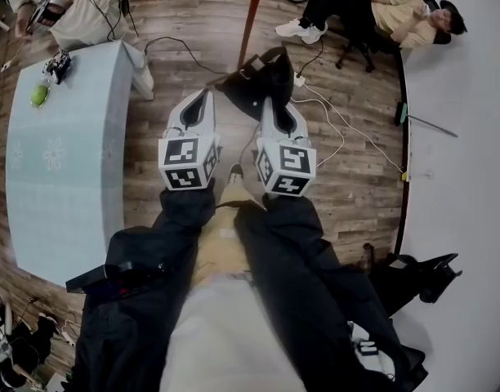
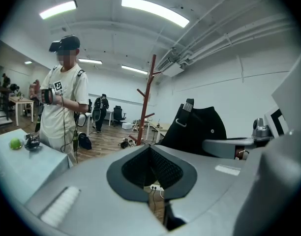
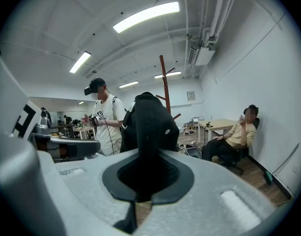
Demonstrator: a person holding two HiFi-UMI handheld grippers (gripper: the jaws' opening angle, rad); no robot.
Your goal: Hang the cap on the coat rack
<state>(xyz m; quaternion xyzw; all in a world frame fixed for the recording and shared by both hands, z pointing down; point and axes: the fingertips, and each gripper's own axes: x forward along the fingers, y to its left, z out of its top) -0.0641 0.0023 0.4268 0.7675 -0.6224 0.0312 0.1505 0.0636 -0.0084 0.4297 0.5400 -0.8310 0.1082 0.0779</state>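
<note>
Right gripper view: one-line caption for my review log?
Right gripper grips a black cap in front of the brown coat rack; a person sits at right.

Green ball (image 1: 39, 95) on pale table (image 1: 70, 186)

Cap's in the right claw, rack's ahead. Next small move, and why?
Probably move the right claw forward and up toward the coat rack. It's shut on the black cap, and the rack stands some way ahead on the floor, with its pegs showing above the cap in the right gripper view, so the cap isn't near a peg yet.
</note>
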